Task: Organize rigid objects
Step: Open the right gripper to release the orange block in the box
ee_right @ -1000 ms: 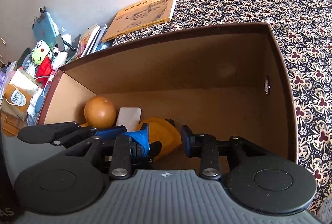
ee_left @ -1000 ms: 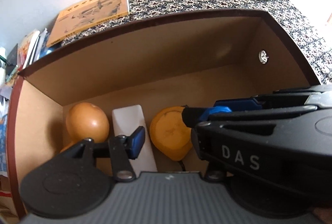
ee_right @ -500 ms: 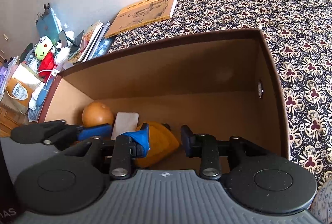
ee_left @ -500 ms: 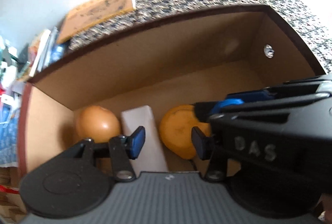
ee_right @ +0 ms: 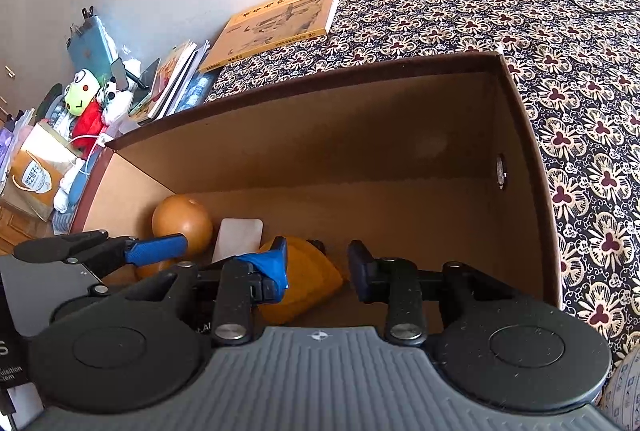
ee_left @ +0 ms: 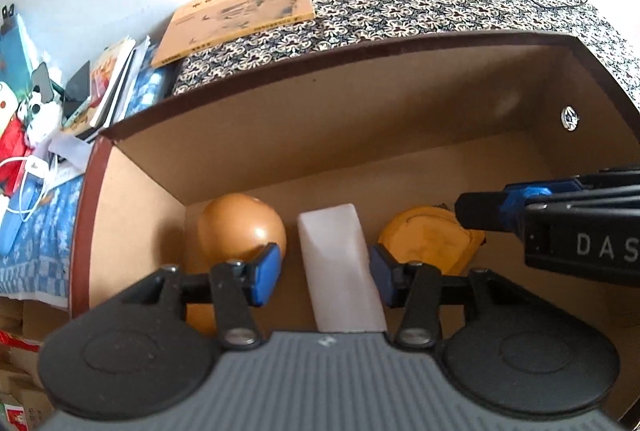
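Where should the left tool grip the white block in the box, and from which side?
Grip the white block across its two long side faces, coming down from above. It lies flat and narrow, running away from the left tool, whose open jaws already flank it. The round brown object and orange object sit apart on either side, probably leaving finger room.
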The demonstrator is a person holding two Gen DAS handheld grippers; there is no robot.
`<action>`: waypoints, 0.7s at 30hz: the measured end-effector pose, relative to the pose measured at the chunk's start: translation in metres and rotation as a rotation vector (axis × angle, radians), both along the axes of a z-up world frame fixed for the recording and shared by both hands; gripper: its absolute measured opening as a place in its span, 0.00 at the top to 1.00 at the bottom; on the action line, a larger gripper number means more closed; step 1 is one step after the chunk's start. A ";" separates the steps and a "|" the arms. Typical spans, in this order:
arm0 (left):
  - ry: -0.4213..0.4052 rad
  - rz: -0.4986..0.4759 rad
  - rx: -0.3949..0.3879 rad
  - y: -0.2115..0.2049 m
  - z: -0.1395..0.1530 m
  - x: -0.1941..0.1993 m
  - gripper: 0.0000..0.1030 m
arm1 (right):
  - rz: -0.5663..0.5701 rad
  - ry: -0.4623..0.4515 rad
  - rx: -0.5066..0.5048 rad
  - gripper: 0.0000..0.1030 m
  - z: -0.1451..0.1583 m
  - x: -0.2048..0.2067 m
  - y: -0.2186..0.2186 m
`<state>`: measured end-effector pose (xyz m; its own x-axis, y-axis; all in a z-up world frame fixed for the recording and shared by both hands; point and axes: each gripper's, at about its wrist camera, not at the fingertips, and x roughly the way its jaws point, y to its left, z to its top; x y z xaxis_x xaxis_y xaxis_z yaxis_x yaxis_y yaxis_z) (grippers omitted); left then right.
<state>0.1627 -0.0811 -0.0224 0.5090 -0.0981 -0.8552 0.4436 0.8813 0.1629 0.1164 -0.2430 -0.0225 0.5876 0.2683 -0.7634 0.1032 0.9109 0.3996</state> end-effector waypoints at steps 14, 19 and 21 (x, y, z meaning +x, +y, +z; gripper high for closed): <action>-0.019 -0.001 0.027 -0.006 -0.002 -0.003 0.43 | -0.004 -0.010 -0.042 0.83 0.000 0.001 0.003; -0.024 0.004 0.026 -0.005 -0.002 -0.003 0.40 | -0.005 -0.007 -0.041 0.83 0.000 0.002 0.003; -0.022 0.003 0.025 -0.005 -0.002 -0.002 0.40 | -0.004 -0.006 -0.042 0.83 0.000 0.001 0.004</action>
<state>0.1603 -0.0859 -0.0240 0.5277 -0.0758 -0.8461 0.4373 0.8781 0.1940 0.1176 -0.2393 -0.0224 0.5932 0.2339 -0.7703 0.1049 0.9262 0.3620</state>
